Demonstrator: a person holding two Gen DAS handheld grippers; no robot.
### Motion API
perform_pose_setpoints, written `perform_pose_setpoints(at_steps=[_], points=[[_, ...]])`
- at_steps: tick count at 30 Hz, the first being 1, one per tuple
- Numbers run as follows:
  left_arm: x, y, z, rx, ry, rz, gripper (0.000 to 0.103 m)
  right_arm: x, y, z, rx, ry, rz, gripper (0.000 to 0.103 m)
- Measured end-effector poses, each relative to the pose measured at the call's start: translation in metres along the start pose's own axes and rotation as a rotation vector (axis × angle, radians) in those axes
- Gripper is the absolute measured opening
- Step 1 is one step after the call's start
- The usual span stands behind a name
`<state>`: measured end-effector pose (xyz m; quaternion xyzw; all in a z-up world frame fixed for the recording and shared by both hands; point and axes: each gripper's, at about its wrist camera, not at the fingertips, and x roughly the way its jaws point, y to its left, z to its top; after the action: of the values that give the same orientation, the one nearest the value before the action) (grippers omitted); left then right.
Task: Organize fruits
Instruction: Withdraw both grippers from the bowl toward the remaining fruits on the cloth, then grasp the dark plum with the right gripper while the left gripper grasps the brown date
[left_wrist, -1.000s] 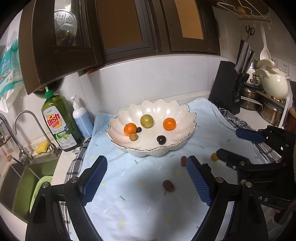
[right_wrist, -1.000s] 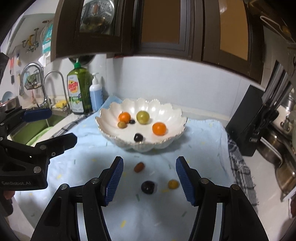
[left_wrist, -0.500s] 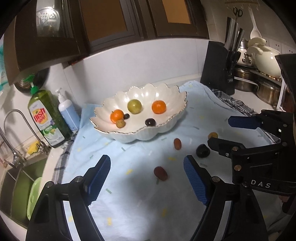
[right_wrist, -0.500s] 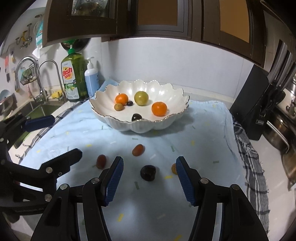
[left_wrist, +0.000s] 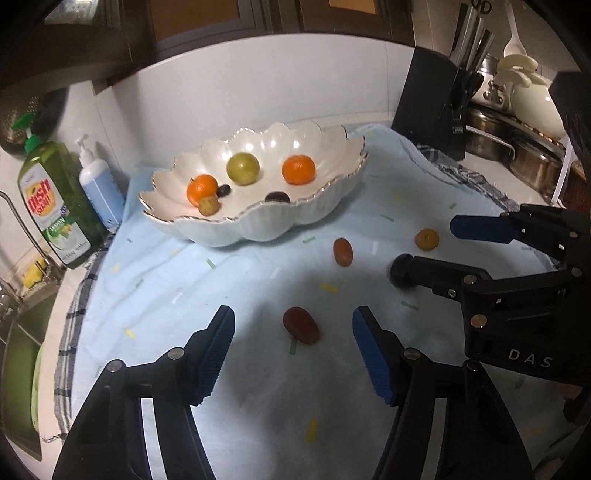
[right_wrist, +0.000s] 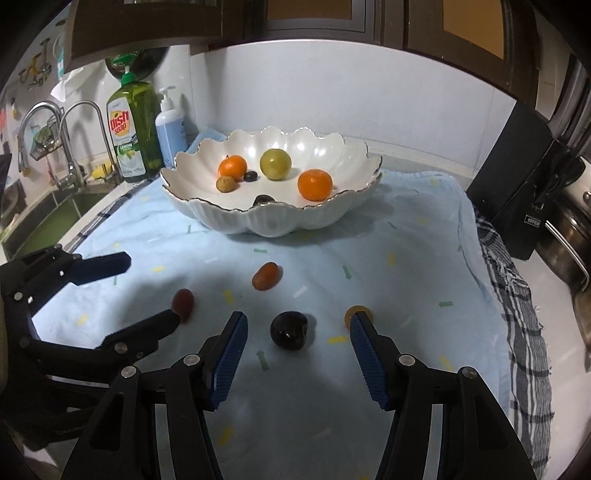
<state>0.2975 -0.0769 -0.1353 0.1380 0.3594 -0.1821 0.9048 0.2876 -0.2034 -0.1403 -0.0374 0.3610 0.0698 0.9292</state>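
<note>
I hold both sets of jaws wide and empty over the blue cloth—left gripper bracketing the red grape, right gripper framing the dark plum—so next I judge each must lower, pinch gently, then carry to the bowl.

White bowl; pale-blue confetti-flecked cloth.

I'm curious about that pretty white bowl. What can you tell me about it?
The white bowl looks like glazed ceramic, wide and shallow, with a scalloped, gold-edged rim and ribbed sides. It sits upright on the pale blue cloth, near the back wall. Inside lie two small oranges, a green fruit, a small tan one and two dark ones. No claw touches it.
</note>
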Motion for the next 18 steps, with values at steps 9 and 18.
perform_pose_setpoints(at_steps=[9, 18], points=[[0.02, 0.003, -0.001, -0.009, 0.048, -0.037, 0.053, 0.018, 0.0, -0.001, 0.013, 0.045, 0.034, 0.051], [0.032, 0.004, -0.001, -0.026, 0.073, -0.055, 0.042, 0.034, -0.002, -0.002, 0.016, 0.081, 0.04, 0.043]])
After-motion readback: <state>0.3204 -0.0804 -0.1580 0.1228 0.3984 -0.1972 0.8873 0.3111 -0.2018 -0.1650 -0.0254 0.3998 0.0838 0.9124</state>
